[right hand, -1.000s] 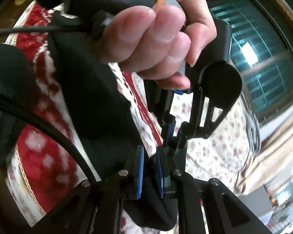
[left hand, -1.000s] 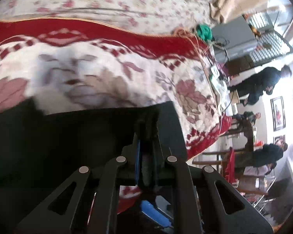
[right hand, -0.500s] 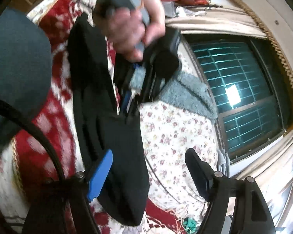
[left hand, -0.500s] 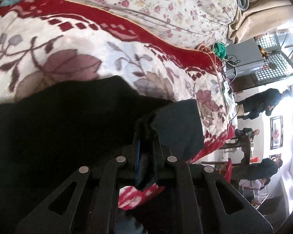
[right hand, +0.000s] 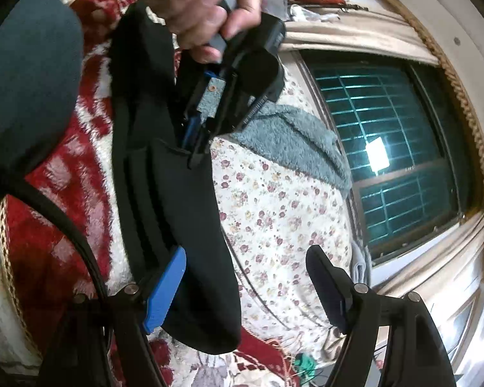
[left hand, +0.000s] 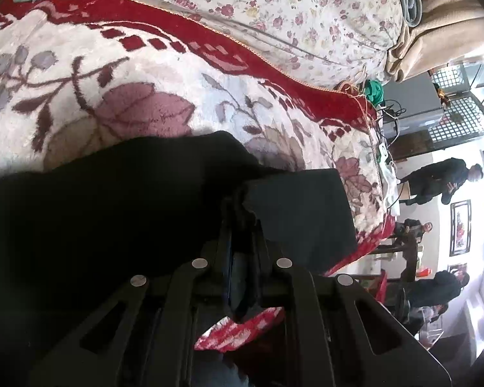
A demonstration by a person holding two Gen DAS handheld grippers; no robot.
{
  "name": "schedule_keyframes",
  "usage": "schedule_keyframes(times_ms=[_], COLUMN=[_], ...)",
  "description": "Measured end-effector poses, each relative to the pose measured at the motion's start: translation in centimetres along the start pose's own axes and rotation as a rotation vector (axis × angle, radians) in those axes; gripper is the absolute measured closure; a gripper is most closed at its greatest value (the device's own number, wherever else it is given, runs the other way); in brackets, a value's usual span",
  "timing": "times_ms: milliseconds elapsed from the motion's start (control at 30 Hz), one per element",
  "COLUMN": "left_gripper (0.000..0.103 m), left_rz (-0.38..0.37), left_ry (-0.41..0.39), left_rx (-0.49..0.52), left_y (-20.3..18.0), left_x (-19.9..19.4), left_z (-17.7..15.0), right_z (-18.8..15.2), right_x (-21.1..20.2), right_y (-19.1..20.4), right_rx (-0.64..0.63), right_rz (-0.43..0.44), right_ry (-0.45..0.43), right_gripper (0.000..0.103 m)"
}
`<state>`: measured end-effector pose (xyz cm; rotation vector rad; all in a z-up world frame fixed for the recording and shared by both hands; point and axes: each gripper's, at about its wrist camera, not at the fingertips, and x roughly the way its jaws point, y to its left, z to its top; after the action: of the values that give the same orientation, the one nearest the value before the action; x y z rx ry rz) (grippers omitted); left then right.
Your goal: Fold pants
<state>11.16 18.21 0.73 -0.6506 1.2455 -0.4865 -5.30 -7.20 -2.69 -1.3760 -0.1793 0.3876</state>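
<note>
1. The black pants (left hand: 119, 213) are spread on the red floral blanket (left hand: 145, 103), near its edge.
2. A fold of pants fabric is pinched by the clenched left gripper (left hand: 240, 222) (seen also from the right wrist).
3. The right gripper (right hand: 247, 287) is held released, the pants' end lying between its fingers.

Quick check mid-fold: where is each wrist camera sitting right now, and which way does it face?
Left wrist: on the left gripper, shut on the black pants, facing across the floral blanket into the room.
Right wrist: on the open right gripper, facing the window; the left hand shows.
Shared: pants, blanket, left gripper.
</note>
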Motion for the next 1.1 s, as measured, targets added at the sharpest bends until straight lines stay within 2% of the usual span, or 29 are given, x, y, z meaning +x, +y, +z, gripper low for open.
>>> schedule_keyframes(times_ms=[133, 200, 233, 300, 367, 433, 467, 533, 567, 633, 700, 800, 900, 1033, 1100], left_gripper=[0.092, 0.080, 0.080, 0.078, 0.078, 0.077, 0.077, 0.060, 0.051, 0.052, 0.052, 0.052, 0.053, 0.053, 0.053], left_rz=[0.022, 0.035, 0.020, 0.048, 0.089, 0.047, 0.006, -0.042, -0.053, -0.025, 0.047, 0.071, 0.052, 0.013, 0.012], left_ry=[0.013, 0.011, 0.007, -0.039, -0.134, -0.203, -0.236, -0.278, -0.301, -0.304, -0.275, -0.194, -0.209, -0.201, -0.201], left_rx=[-0.015, -0.064, -0.080, -0.088, -0.066, -0.043, -0.037, -0.020, -0.003, 0.028, 0.035, -0.026, -0.041, -0.077, -0.072], left_y=[0.5, 1.3, 1.6, 1.6, 0.7, -0.8, -1.8, -3.7, -5.0, -6.2, -6.1, -4.0, -2.7, -1.9, -2.0], left_x=[1.1, 1.1, 0.6, -0.9, -3.2, -5.1, -5.6, -5.7, -5.1, -3.4, -0.7, 2.8, 3.5, 3.7, 3.5], left_z=[0.3, 0.3, 0.3, 0.2, 0.1, -0.5, -0.9, -2.0, -2.8, -3.4, -3.8, -3.9, -4.3, -3.8, -3.9], right_z=[0.0, -0.1, -0.2, -0.6, -1.6, -3.0, -4.0, -5.9, -6.7, -7.9, -9.5, -11.7, -13.5, -13.8, -13.4], right_x=[-0.1, 0.1, 0.1, 0.3, 1.1, 2.5, 3.3, 5.6, 7.2, 10.0, 12.3, 14.2, 15.4, 17.0, 17.8], right_y=[-0.1, -0.5, -0.8, -2.4, -4.4, -6.7, -7.8, -9.0, -9.3, -9.7, -10.7, -12.1, -13.8, -13.5, -12.5], right_rx=[0.010, 0.027, 0.045, 0.107, 0.194, 0.289, 0.334, 0.391, 0.408, 0.451, 0.551, 0.663, 0.782, 0.854, 0.852], right_rz=[-0.006, -0.002, 0.008, 0.025, 0.042, 0.118, 0.210, 0.435, 0.515, 0.618, 0.716, 0.818, 0.922, 1.076, 1.131], right_ry=[0.003, 0.004, 0.002, -0.005, -0.010, -0.029, -0.079, -0.154, -0.137, -0.081, -0.068, -0.076, -0.133, -0.194, -0.189], right_gripper=[0.029, 0.029, 0.029, 0.028, 0.027, 0.027, 0.027, 0.028, 0.031, 0.038, 0.038, 0.038, 0.040, 0.040, 0.041])
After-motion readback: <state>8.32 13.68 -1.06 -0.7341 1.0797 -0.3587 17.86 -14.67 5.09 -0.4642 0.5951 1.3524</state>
